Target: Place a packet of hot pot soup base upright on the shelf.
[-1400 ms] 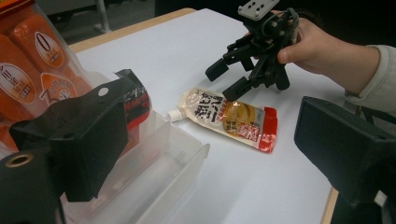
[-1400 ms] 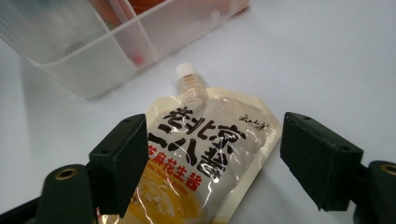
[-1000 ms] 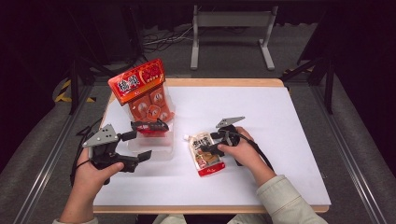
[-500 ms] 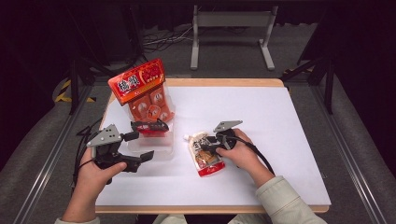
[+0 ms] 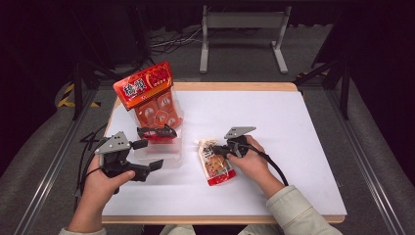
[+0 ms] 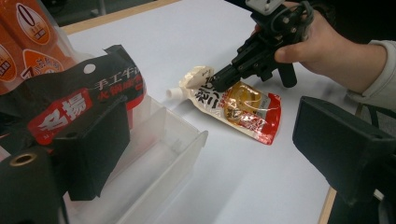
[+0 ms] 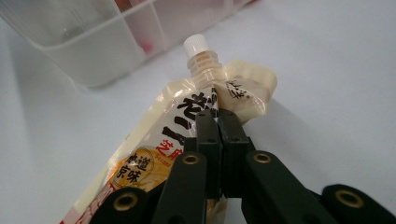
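Clear plastic bin [image 5: 161,156] sits at the counter's [image 5: 303,127] left side. A tall red-orange snack bag [image 5: 149,98] stands in its far end; a black-and-red packet [image 6: 88,100] is in it too. The near compartment looks bare.

Spouted sauce pouch [image 5: 215,164] lies flat on the counter just right of the bin, white cap [image 7: 195,45] pointing toward the bin wall, red bottom seam toward the person.

Right hand-held gripper [image 5: 219,150] reaches in from the pouch's right, angled low; its jaws have just been closing and are now clenched on the pouch's upper edge beside the spout, film pinched between the pads [image 7: 208,126].

Left hand-held gripper [image 5: 149,154] sits at the bin's near left corner, jaws spread wide, one over the bin and one in front of it, grasping nothing.

Open white counter lies right of the pouch and beyond it, out to the wooden edge.
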`<action>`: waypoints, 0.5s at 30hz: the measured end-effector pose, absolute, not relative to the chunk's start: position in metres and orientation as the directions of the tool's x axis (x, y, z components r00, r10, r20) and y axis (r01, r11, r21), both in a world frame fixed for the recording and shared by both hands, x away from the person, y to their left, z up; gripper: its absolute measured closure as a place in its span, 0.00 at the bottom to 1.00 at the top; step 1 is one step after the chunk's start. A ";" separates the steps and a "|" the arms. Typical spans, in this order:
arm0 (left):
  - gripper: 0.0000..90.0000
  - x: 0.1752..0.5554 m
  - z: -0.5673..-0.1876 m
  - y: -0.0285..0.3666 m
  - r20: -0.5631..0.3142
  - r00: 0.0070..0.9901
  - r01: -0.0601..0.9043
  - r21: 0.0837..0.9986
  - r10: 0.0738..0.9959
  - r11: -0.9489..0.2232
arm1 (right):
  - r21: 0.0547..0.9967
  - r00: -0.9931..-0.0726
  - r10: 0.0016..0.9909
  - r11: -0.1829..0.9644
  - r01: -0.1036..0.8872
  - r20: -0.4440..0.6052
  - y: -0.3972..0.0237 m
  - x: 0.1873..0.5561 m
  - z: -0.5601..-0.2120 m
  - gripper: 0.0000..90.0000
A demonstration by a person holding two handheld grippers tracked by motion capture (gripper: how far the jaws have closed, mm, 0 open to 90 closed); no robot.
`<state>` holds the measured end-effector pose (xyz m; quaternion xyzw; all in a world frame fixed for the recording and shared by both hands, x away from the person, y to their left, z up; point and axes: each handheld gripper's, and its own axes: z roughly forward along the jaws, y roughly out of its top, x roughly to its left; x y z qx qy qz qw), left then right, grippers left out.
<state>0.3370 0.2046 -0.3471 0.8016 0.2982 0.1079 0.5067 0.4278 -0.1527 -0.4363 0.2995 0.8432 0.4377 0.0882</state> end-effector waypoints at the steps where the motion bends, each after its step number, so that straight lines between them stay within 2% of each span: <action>1: 0.13 0.337 -0.347 0.205 -0.129 0.800 0.369 0.876 0.587 -0.311 | 0.797 -0.807 0.580 0.431 0.423 0.115 -0.153 0.427 -0.434 0.99; 15: 0.14 0.345 -0.347 0.193 -0.128 0.813 0.363 0.875 0.569 -0.321 | 0.854 -0.810 0.580 0.377 0.359 0.084 -0.164 0.410 -0.406 1.00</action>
